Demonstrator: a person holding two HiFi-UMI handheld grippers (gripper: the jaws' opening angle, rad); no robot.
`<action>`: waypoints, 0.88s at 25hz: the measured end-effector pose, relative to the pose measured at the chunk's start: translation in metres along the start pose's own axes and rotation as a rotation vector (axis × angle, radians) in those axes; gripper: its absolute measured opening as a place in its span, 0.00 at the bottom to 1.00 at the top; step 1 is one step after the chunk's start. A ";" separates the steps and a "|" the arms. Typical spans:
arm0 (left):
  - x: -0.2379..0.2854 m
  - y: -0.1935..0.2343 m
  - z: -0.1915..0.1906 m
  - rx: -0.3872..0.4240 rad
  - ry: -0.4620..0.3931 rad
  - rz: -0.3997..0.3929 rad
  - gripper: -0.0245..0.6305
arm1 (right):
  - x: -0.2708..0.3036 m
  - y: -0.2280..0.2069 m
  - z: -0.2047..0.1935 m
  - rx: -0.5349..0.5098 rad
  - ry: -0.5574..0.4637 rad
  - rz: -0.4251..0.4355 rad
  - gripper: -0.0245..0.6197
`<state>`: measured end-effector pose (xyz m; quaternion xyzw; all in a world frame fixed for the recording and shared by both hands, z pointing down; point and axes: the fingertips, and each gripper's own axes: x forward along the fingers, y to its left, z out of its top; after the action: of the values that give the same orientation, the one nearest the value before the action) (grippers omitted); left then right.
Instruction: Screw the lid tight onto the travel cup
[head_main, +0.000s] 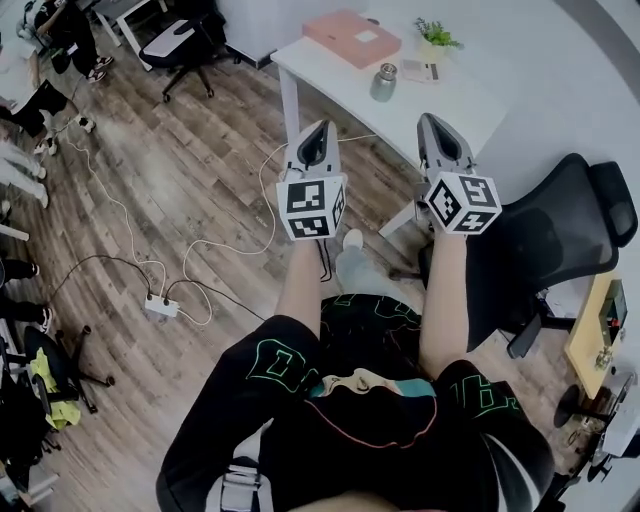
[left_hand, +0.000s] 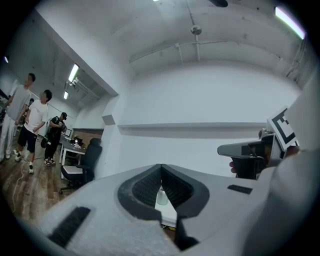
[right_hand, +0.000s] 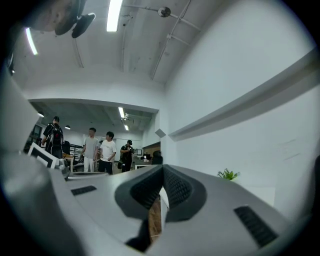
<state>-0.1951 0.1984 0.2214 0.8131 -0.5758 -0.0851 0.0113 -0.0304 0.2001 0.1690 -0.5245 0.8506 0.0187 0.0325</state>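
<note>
The steel travel cup (head_main: 384, 82) stands with its lid on top on the white table (head_main: 450, 110), well ahead of both grippers. My left gripper (head_main: 317, 133) is shut and holds nothing; it is raised over the wooden floor, short of the table's near edge. My right gripper (head_main: 433, 122) is shut too and empty, level with the left one and near the table's right part. In the left gripper view the closed jaws (left_hand: 161, 167) point at the cup (left_hand: 161, 196), which shows small through the notch below them. The right gripper view shows shut jaws (right_hand: 163, 169) against a white wall.
A pink flat box (head_main: 352, 38), a small potted plant (head_main: 437, 35) and a small card (head_main: 420, 70) share the table. A black office chair (head_main: 560, 240) stands to the right. A power strip (head_main: 160, 305) and cables lie on the floor at left. Several people (right_hand: 100, 150) stand far off.
</note>
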 end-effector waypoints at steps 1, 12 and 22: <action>0.005 0.001 -0.002 0.004 0.004 -0.001 0.05 | 0.007 -0.003 -0.002 0.007 0.001 0.005 0.05; 0.103 0.002 -0.047 0.015 0.108 -0.021 0.05 | 0.099 -0.066 -0.027 0.102 0.022 0.052 0.05; 0.217 -0.005 -0.094 0.054 0.256 -0.050 0.05 | 0.192 -0.146 -0.058 0.129 0.087 0.132 0.05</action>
<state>-0.1065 -0.0107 0.2861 0.8315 -0.5510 0.0346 0.0608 0.0123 -0.0405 0.2131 -0.4647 0.8832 -0.0567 0.0278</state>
